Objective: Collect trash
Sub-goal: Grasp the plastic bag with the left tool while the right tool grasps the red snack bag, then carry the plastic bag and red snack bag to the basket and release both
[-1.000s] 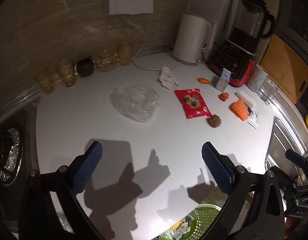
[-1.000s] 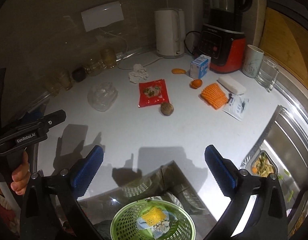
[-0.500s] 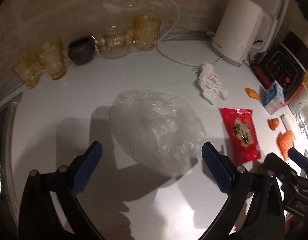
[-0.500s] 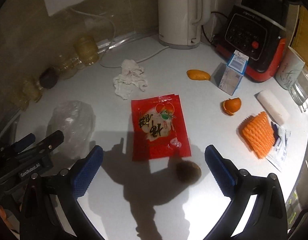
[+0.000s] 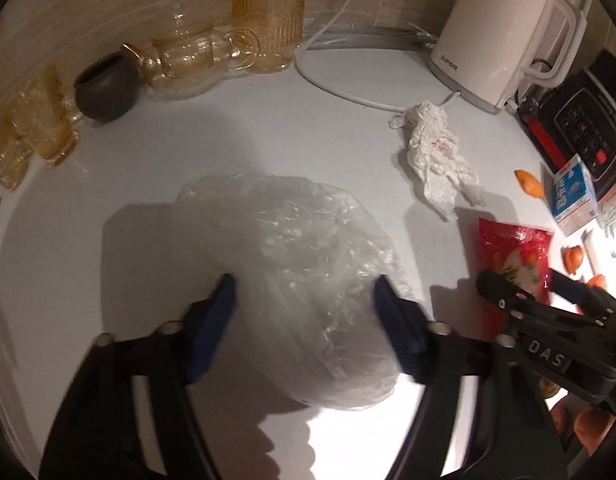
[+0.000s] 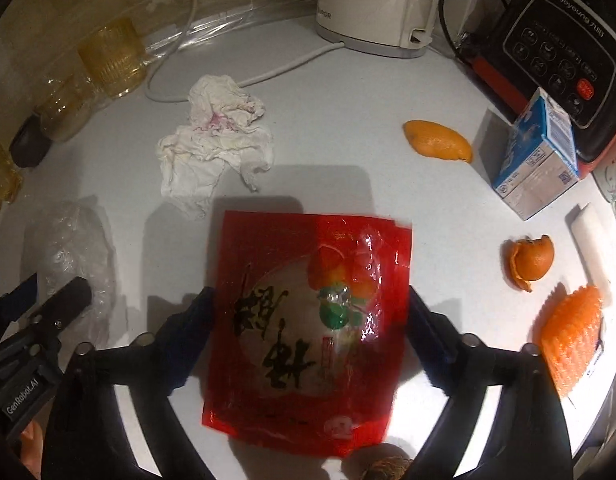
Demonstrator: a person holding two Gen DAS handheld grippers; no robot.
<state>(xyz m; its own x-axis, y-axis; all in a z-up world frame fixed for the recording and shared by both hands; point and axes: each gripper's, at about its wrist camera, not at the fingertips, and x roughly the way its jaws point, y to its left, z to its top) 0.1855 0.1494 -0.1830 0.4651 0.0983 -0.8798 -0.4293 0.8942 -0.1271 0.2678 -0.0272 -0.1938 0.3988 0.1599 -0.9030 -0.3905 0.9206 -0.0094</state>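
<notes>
A crumpled clear plastic bag [image 5: 308, 264] lies on the white counter [image 5: 168, 160]. My left gripper [image 5: 304, 292] points down over it with a blue pad on each side. Its jaws are closing, and the left pad still stands just clear of the film. A red snack packet [image 6: 308, 312] lies flat between the fingers of my right gripper [image 6: 310, 300]. Those jaws are closing too, with the pads right at the packet's side edges. Each gripper shows at the edge of the other's view: the right gripper [image 5: 520, 300] and the left gripper [image 6: 48, 312].
More litter lies beyond: a crumpled tissue [image 6: 212, 140], two orange peels [image 6: 436, 140] [image 6: 530, 258], a milk carton [image 6: 536, 156], an orange foam net [image 6: 572, 332]. A kettle [image 6: 380, 0], a blender base [image 6: 556, 52] and amber glasses [image 5: 268, 28] line the wall.
Both grippers have dropped and moved forward, the left over the plastic bag, the right over the red packet. Their jaws have narrowed. The green basket has left view.
</notes>
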